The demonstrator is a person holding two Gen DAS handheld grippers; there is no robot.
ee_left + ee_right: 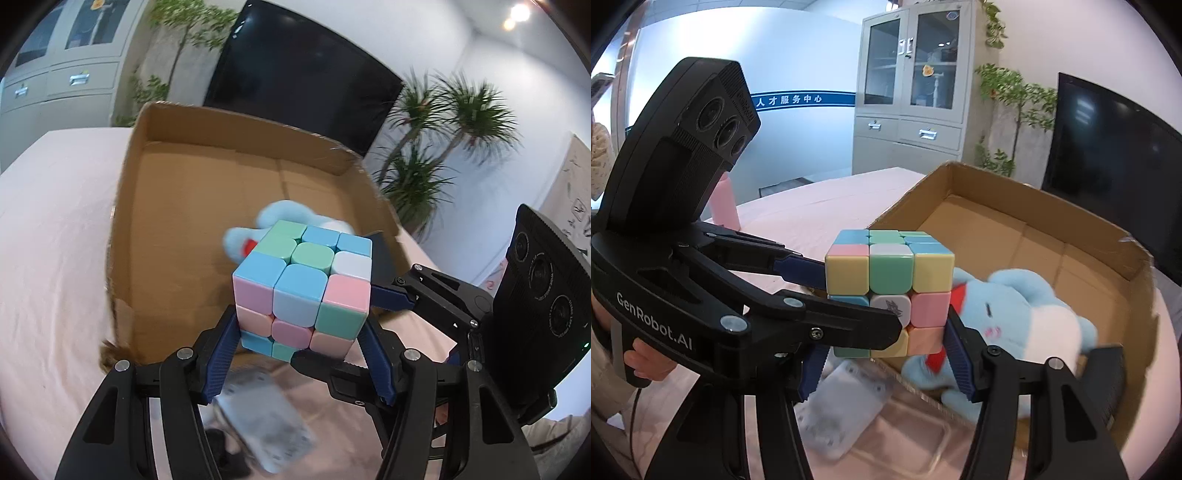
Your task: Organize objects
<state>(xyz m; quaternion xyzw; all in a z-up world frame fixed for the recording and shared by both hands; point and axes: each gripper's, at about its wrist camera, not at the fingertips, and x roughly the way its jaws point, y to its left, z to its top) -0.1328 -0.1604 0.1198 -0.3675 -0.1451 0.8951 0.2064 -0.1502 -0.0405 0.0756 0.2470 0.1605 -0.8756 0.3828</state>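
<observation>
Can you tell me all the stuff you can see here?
puzzle cube: one, pastel colours, held in the air at the box's near edge, squeezed by both grippers
cardboard box: one, brown, open, on the table
plush toy: one, blue and white, inside the box
table: one, pink cover
clear plastic case: one, blurred, below the cube
screen: one, black, behind
cabinet: one, grey, behind
plants: several, green, behind
left gripper: black, blue pads
right gripper: black, blue pads

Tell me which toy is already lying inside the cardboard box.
The blue plush toy lies on the floor of the cardboard box. The pastel puzzle cube is instead held in the air near the box's edge, between both grippers.
</observation>
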